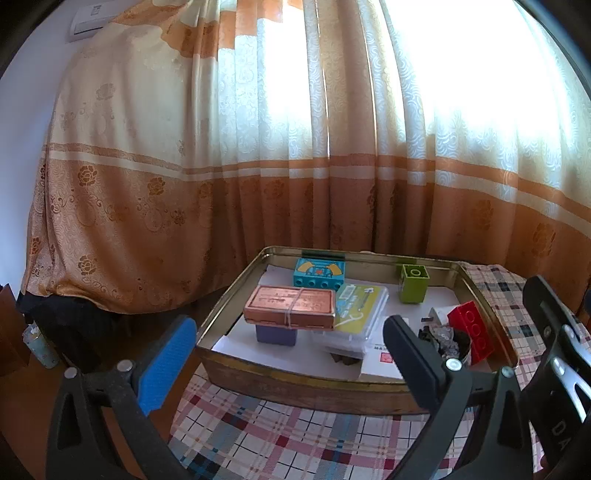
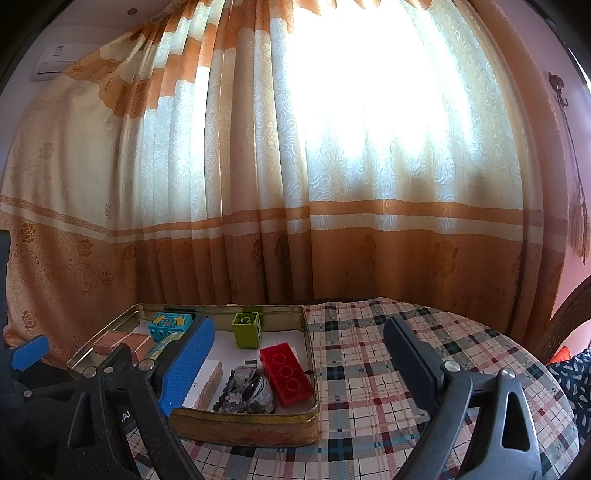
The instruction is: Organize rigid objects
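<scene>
Both claws, left claw [image 1: 291, 354] and right claw [image 2: 299, 363], gape empty before the tin tray [image 2: 310, 354] of blocks.

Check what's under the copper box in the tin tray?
The copper box sits on a purple block, overhanging it, inside the tin tray. White paper lines the floor beneath. What lies directly under the block is hidden.

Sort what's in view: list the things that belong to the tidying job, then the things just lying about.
Job:
metal tray
red brick
green block
teal block
copper tin
purple block
clear plastic case
left gripper and right gripper, both open

Lying about:
plaid tablecloth
curtain
air conditioner
</scene>
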The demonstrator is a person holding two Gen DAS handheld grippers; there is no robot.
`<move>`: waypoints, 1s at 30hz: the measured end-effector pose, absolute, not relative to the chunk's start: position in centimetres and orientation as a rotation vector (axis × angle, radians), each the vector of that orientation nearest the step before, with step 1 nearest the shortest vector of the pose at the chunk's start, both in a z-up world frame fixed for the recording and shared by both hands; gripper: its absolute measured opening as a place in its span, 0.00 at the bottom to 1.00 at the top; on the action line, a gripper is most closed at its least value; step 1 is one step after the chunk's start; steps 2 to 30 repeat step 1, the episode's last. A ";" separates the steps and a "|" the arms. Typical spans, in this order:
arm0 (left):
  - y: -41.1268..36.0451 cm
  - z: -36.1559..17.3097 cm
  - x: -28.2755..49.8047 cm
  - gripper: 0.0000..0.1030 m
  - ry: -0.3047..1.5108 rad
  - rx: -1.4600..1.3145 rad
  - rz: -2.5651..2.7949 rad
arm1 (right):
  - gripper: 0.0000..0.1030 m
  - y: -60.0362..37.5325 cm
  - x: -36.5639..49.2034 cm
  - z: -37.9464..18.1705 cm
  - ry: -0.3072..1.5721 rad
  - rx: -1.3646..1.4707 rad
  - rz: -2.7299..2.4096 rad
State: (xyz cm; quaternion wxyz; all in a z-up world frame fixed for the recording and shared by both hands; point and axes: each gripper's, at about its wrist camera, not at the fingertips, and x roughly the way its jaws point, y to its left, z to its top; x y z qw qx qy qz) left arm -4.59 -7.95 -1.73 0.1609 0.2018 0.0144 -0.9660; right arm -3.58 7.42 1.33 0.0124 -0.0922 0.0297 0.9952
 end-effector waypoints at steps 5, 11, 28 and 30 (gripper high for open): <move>-7.9 -1.7 -4.6 1.00 0.043 0.573 -2.754 | 0.92 7.4 -3.6 1.3 0.092 -0.287 3.102; -7.9 -1.7 -4.6 1.00 0.043 0.573 -2.754 | 0.92 7.4 -3.6 1.3 0.092 -0.287 3.102; -7.9 -1.7 -4.6 1.00 0.043 0.573 -2.754 | 0.92 7.4 -3.6 1.3 0.092 -0.287 3.102; -7.9 -1.7 -4.6 1.00 0.043 0.573 -2.754 | 0.92 7.4 -3.6 1.3 0.092 -0.287 3.102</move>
